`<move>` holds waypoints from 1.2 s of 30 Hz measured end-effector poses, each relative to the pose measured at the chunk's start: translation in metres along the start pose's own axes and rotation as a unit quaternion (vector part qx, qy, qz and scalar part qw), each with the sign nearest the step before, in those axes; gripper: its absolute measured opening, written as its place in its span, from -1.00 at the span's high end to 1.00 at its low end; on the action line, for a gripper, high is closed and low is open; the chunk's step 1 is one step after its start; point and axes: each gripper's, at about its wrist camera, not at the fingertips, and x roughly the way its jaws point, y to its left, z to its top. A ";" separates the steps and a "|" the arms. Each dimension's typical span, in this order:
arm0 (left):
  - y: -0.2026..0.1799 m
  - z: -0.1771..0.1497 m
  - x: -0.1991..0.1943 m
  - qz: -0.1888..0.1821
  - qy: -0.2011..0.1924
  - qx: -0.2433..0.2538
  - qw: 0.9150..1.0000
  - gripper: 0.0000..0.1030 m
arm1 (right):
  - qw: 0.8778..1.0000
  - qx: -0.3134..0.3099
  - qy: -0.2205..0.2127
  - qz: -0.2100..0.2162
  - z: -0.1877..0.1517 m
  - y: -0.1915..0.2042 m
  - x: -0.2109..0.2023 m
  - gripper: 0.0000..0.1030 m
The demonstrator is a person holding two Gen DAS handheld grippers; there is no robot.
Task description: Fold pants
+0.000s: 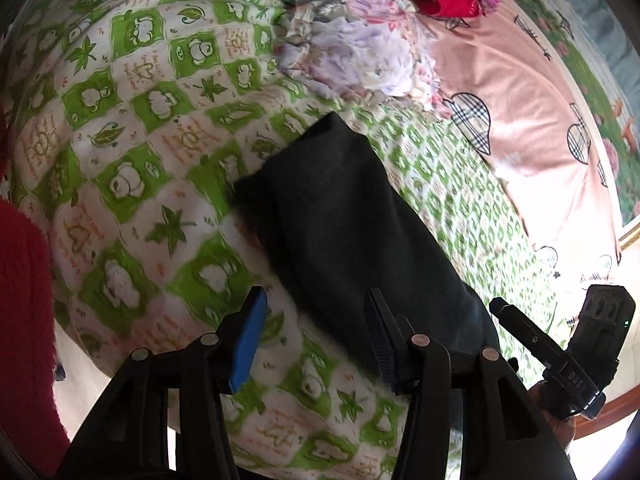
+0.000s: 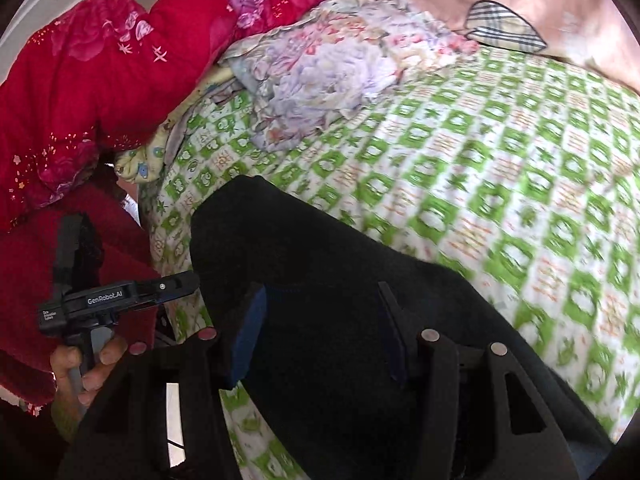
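Mostly blurred: both hand-held grippers, left [image 1: 316,340] and right [image 2: 320,340], gape wide; black pants [image 1: 344,220] between right's fingers, bed [image 1: 132,152] beyond.

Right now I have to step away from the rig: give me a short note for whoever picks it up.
Left gripper: open, nothing between its fingers, hanging over the near end of the black pants.
Right gripper: open, directly over the pants, no cloth clamped as far as the dark view shows.
Pants: a narrow dark strip on the green patterned bedsheet, apparently folded lengthwise already.
Left: probably grip the near end and fold it toward the far end. A crumpled floral cloth lies beyond the pants.
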 end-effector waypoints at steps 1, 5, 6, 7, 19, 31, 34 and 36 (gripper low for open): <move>0.001 0.002 0.002 0.004 0.000 0.000 1.000 0.00 | 1.000 -0.005 0.003 0.004 0.005 0.003 0.005 -0.09; 0.006 0.011 0.014 0.009 0.010 -0.010 1.000 -0.04 | 1.000 -0.023 0.012 0.016 0.021 0.011 0.022 -0.09; 0.007 0.013 0.017 0.008 0.013 -0.011 1.000 -0.04 | 0.999 -0.028 0.015 0.020 0.026 0.013 0.028 -0.09; 0.008 0.014 0.021 0.007 0.018 -0.012 1.000 -0.04 | 0.999 -0.033 0.018 0.026 0.032 0.014 0.033 -0.09; 0.019 0.027 0.041 -0.017 0.020 -0.025 0.999 -0.05 | 0.983 -0.113 0.082 0.117 0.090 0.032 0.115 -0.09; 0.022 0.034 0.048 -0.006 0.013 -0.023 1.000 0.31 | 0.970 -0.148 0.152 0.120 0.093 0.046 0.165 0.47; 0.017 0.038 0.046 -0.009 0.014 -0.021 1.000 0.47 | 0.972 -0.152 0.134 0.119 0.092 0.050 0.151 0.60; 0.011 0.038 0.039 -0.018 0.011 -0.018 1.000 0.55 | 0.974 -0.149 0.119 0.122 0.094 0.050 0.140 0.62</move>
